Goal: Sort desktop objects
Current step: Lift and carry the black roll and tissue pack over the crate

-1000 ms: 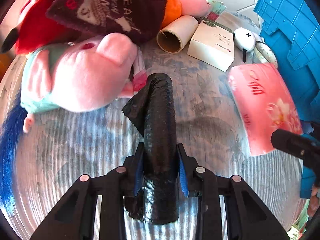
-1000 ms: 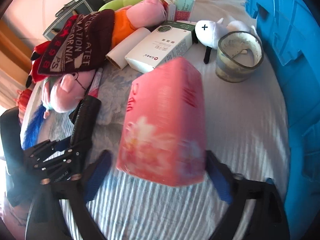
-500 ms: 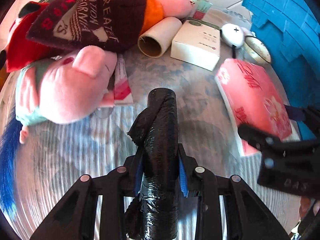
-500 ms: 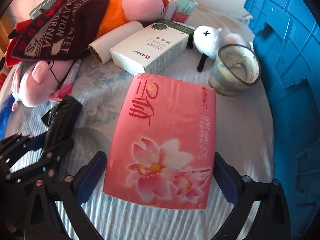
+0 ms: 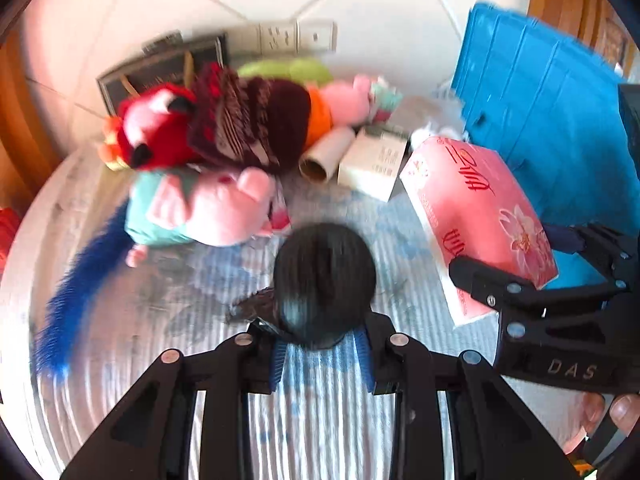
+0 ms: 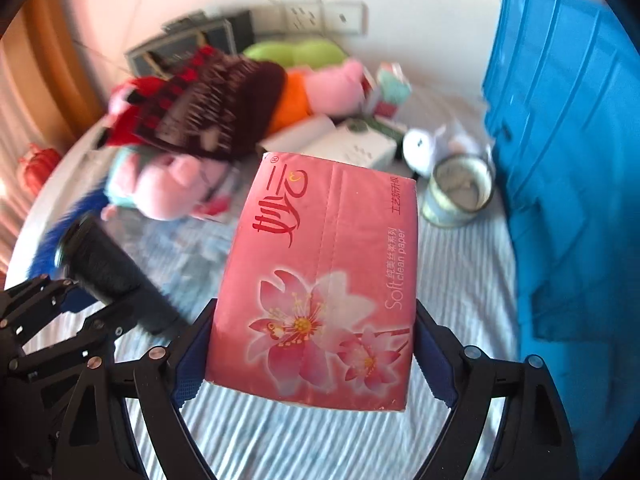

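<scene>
**Both loads lifted, nothing sorted yet**

Since the earlier frames you have raised both grippers off the striped cloth [image 5: 120, 360]: the black roll, which lay along the cloth a second ago, now hangs clear of it with its end facing the left camera, and the pink pack has come up with the right hand. Your left gripper [image 5: 322, 350] is clamped narrow on the black roll [image 5: 324, 280]. Your right gripper [image 6: 314, 354] has just been closing its jaws, which stand wide with the pink tissue pack [image 6: 324, 272] between them and the pads pressed against its two sides, so it is carrying the pack above the cloth.

So you are at the carry stage for two items, and I judge the task to be early. The blue crate [image 6: 568, 160] stands at the right edge, and its inside is not visible, so I cannot tell you what it already holds. Still on the cloth are the pink pig plush [image 5: 224, 212], the red plush [image 5: 152, 128], the dark knitted hat [image 5: 248, 120], the cardboard tube [image 5: 324, 156], the white box [image 5: 372, 160] and the small cup [image 6: 460, 192] beside the crate.

Most of the pile remains to be moved.
</scene>
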Demonstrator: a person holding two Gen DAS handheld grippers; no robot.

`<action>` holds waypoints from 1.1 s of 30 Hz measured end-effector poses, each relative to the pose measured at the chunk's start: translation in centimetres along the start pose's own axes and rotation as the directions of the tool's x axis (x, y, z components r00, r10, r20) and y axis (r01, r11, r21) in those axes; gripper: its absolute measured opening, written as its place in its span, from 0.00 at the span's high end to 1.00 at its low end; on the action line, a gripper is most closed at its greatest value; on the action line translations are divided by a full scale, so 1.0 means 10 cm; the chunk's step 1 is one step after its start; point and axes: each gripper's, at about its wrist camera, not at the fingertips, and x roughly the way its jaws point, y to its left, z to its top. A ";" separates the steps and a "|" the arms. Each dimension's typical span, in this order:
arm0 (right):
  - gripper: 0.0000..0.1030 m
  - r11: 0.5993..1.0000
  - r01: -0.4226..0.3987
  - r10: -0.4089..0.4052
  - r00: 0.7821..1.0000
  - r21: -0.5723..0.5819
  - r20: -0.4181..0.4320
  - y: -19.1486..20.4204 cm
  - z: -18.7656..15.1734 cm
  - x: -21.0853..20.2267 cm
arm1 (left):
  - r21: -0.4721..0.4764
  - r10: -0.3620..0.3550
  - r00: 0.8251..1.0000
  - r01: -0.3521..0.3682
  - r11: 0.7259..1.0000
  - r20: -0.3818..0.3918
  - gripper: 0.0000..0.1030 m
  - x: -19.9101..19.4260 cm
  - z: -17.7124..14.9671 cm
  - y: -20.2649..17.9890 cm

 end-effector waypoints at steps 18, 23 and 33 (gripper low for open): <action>0.14 0.997 0.068 -0.046 0.926 -0.045 0.375 0.11 -0.10 -1.89 | 0.059 -0.028 0.935 0.008 0.998 0.354 0.73 -1.57 0.14 -0.42; 0.14 0.995 0.101 -0.086 0.889 -0.009 0.449 -0.06 -0.13 -2.29 | 0.087 -0.072 0.906 0.040 0.995 0.418 0.73 -1.83 0.29 -0.68; 0.14 0.974 0.193 -0.225 0.815 0.116 0.534 -0.65 -0.29 -2.93 | 0.188 -0.185 0.857 0.105 0.976 0.482 0.73 -2.14 0.51 -1.45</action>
